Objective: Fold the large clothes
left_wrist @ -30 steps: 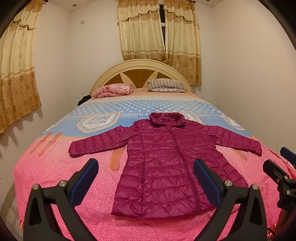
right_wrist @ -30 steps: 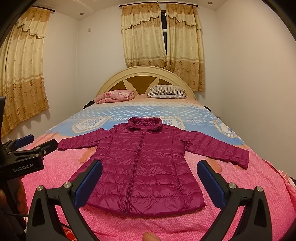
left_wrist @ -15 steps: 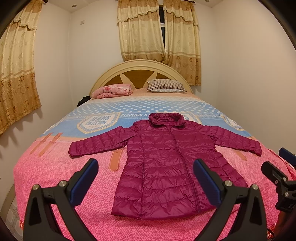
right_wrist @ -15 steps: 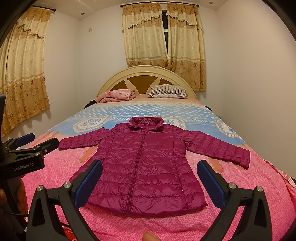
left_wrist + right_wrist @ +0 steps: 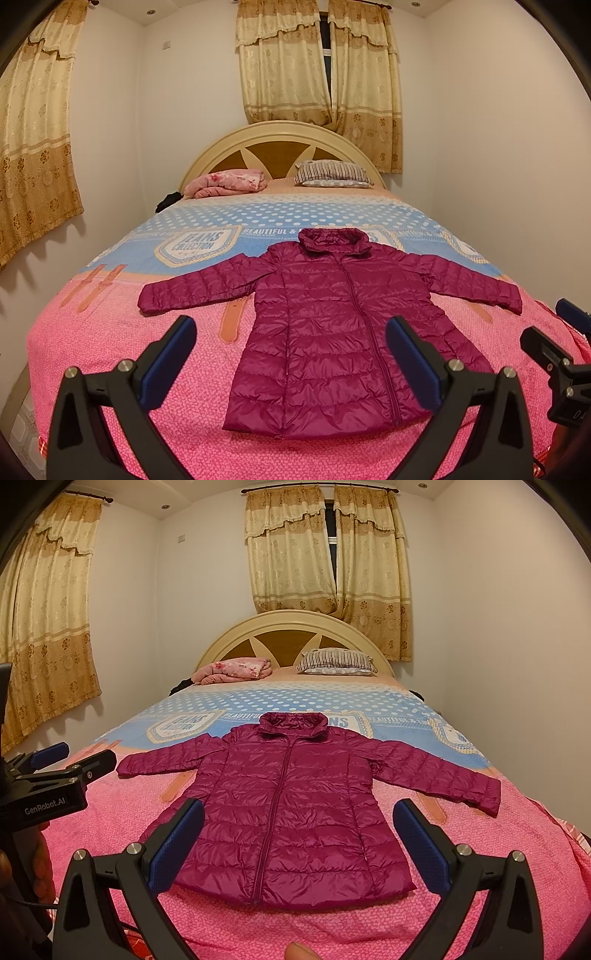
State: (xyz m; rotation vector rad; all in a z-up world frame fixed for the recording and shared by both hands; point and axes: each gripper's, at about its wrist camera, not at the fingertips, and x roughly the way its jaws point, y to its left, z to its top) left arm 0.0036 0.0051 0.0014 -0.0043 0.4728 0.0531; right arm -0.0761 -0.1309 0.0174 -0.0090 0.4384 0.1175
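While both tools hang above the foot edge of the bed point(image 5: 110, 343), neither touches anything. The left gripper point(image 5: 291, 354) has its blue-padded fingers point(image 5: 168, 360) spread wide with nothing between them, and the right gripper point(image 5: 299, 838) is spread just as wide and equally empty. In the right wrist view the left gripper shows at the left side, held in a hand point(image 5: 38, 864).

The purple puffer jacket point(image 5: 332, 325) lies flat and face up on the bed's pink half, zipped, its hem toward the foot edge and its hood reaching the blue band of the bedspread. Both sleeves are stretched out sideways, one toward each side edge of the bed.

At the head edge, against the curved headboard point(image 5: 280, 129), a folded pink blanket point(image 5: 225, 182) sits near the left corner and a striped pillow point(image 5: 332, 173) beside it to the right. Yellow curtains point(image 5: 317, 62) hang behind the headboard.
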